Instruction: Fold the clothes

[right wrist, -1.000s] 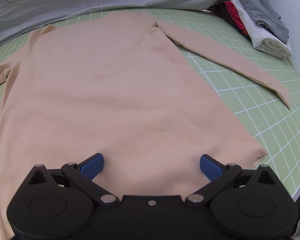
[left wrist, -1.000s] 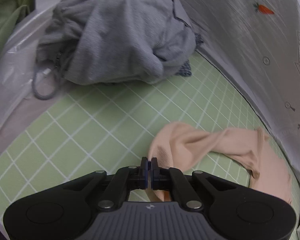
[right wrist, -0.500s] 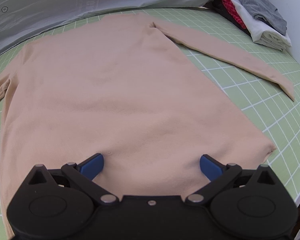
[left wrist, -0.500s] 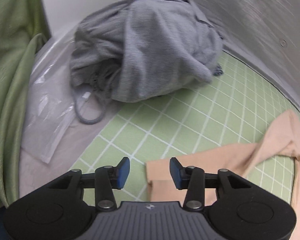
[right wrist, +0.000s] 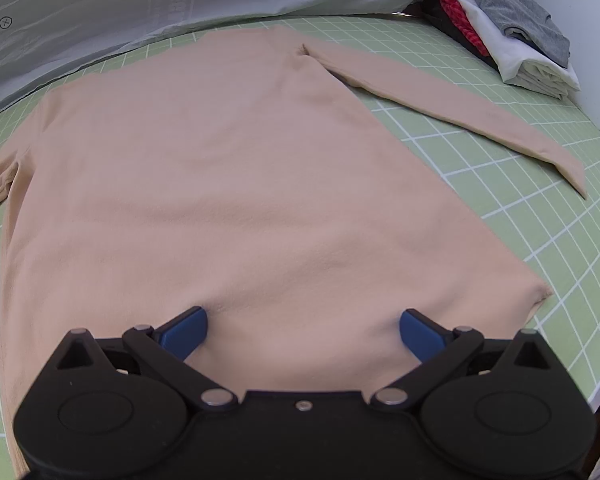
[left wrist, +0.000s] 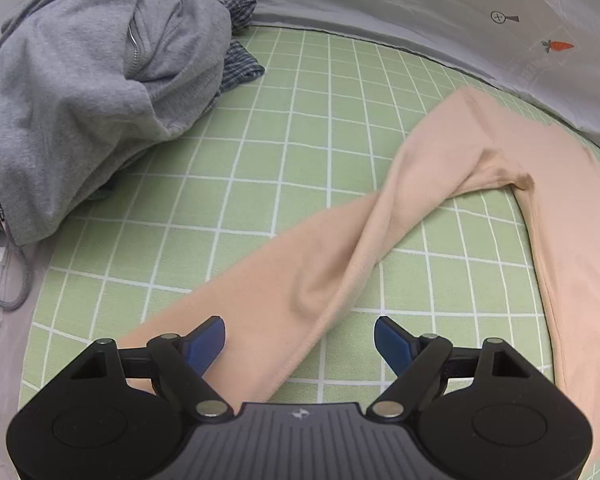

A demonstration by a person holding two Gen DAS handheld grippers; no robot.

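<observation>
Green mat [left wrist: 300,128] with a white grid covers the work surface in both views. Along its far edge lies a pale grey sheet [right wrist: 180,4] printed with small marks and carrots. A white wall stands at the right end, behind a stack [right wrist: 516,36] of folded clothes in grey, white, red and black at the mat's far right corner. At the left end a crumpled grey hoodie [left wrist: 84,92] rests partly on the mat, with a checked cloth [left wrist: 240,60] under it.

A peach top [right wrist: 228,200] lies flat across the middle of the mat, front side down or up I cannot tell. Its right sleeve [right wrist: 452,120] lies straight out to the side. Its left sleeve [left wrist: 300,272] runs slantwise with one twist in it.

Left gripper [left wrist: 300,340]: jaws have just been opening and stand wide, the sleeve's cuff end between them, pads not pressing it. Right gripper [right wrist: 302,330]: jaws wide apart, both fingertips resting on the top's hem area, nothing clamped.
</observation>
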